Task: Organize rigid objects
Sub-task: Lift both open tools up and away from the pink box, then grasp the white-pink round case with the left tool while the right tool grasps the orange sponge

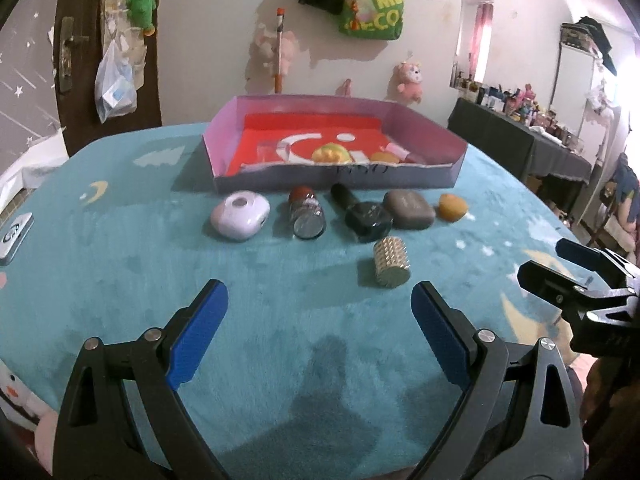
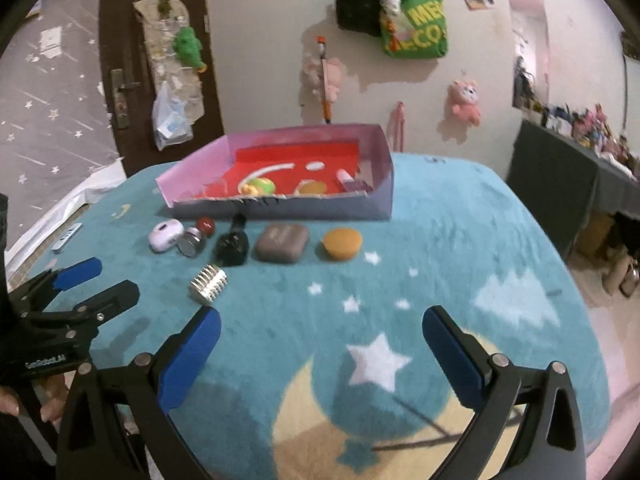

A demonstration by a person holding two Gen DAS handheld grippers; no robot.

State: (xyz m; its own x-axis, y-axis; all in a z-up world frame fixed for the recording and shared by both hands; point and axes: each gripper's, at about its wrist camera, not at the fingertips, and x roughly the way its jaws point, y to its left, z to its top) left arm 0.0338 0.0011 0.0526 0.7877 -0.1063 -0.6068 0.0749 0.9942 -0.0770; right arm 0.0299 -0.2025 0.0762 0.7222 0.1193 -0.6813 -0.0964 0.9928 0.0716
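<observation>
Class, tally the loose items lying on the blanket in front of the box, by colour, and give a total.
White or lilac: 1, a case
Clear, red-capped: 1, a jar
Black: 1, a bottle
Grey: 1, a case
Orange: 1, a bun-like piece
Gold: 1, a studded cylinder
Total: 6

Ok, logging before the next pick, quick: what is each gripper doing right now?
Left gripper: open, empty, over the blanket.
Right gripper: open, empty.

green bag on wall reading "ME" over "ECO", left gripper body printed "GenRobot.AI"
</observation>
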